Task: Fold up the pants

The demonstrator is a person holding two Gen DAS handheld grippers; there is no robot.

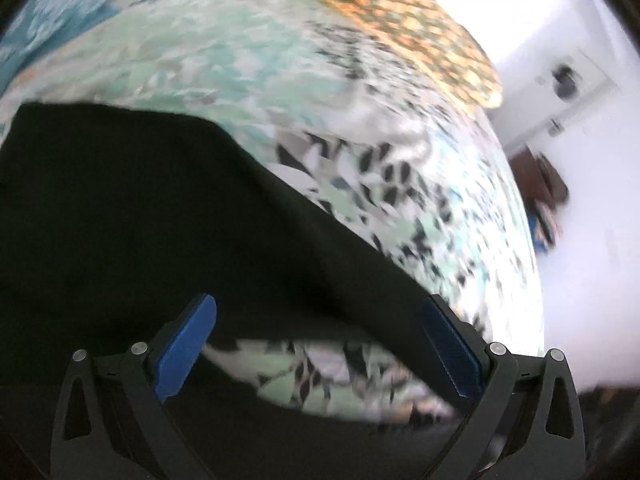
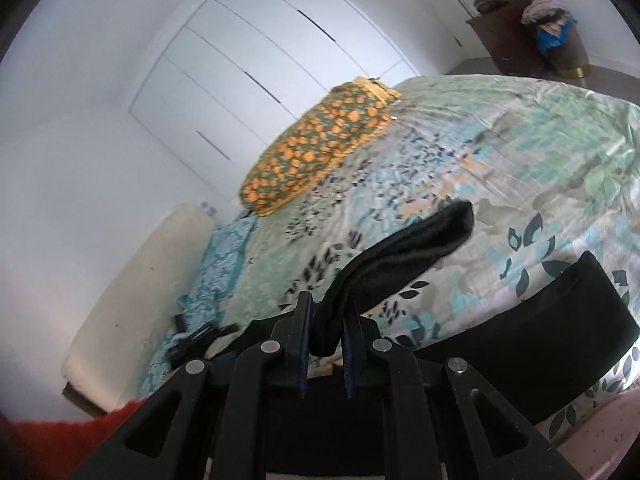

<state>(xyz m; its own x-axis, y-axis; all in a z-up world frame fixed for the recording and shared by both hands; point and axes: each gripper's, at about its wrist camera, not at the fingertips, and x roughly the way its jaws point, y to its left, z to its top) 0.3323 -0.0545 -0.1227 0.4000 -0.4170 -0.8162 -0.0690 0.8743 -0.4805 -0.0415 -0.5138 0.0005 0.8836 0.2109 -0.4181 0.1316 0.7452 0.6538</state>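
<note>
The right gripper (image 2: 327,340) has its jaws pressed nearly together on a bunched fold of the black pants (image 2: 400,256); the fabric rises from between the blue pads (image 2: 305,344) and trails away in a rumpled strip across the bed (image 2: 520,152). A second dark band of the same cloth lies further right on the bedspread, near the bed's edge.

The left gripper (image 1: 320,344) has its jaws spread wide. The pants (image 1: 140,208) drape across the view in front of and between its fingers, but neither blue pad (image 1: 186,344) visibly presses on the cloth, so it appears to hold nothing. Patterned bedspread shows through the gap below the fabric.

The main risk, as I judge it, is that only one gripper has the garment. If the pinch sits on a thin ridge of cloth, a pull could slip it out and drop the fold. Lifting from a single point would also let the rest sag and twist, leaving a crooked fold. The left jaws, being wide open beside loose cloth, could close on the bedspread as well as the pants and drag both.

Further out, an orange-patterned pillow (image 2: 320,152) lies at the far side of the bed, well apart from the pants, with white wardrobe doors (image 2: 260,60) behind it.
</note>
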